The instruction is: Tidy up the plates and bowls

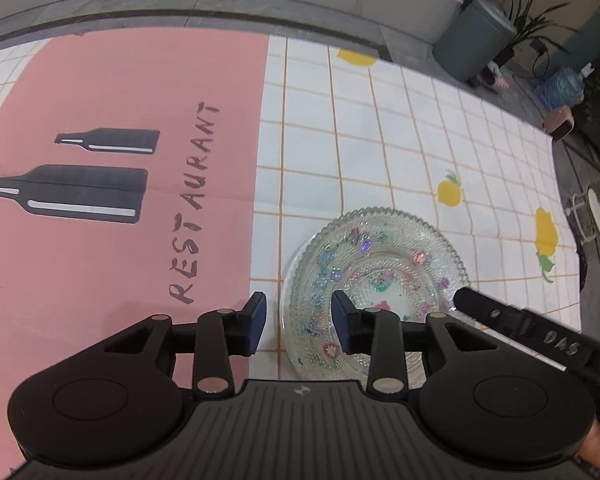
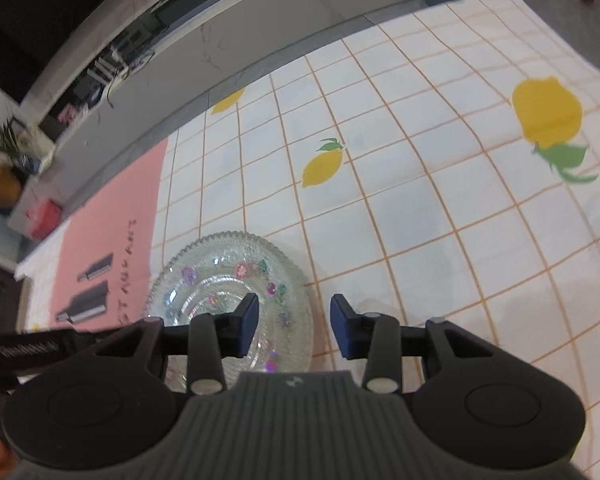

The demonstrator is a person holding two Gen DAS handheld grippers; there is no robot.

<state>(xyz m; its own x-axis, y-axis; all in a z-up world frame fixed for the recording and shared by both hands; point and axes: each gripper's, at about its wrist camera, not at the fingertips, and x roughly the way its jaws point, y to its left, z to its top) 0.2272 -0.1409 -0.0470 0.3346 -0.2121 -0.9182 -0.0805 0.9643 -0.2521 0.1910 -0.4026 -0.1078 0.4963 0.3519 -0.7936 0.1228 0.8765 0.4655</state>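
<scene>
Two glass dishes [image 1: 374, 276] nested, lower centre: stiff, slick, fragile. Grab beaded rim. Left gripper [image 1: 299, 322] and right gripper [image 2: 294, 326] released, straddling rim.

Grey stone ledge [image 1: 220, 4], green bin [image 1: 474, 36], potted plant [image 1: 540, 20].

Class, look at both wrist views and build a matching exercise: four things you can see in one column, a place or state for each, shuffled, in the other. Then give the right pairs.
Things
1. clear patterned glass plate with coloured flowers
2. pink mat printed with black bottles
3. left gripper
4. right gripper

Places or states
A. open, astride the plate's right rim
B. lies flat left of the plate
C. rests on the lemon-print grid tablecloth
D. open, astride the plate's left rim

Pairs: 1-C, 2-B, 3-D, 4-A
</scene>
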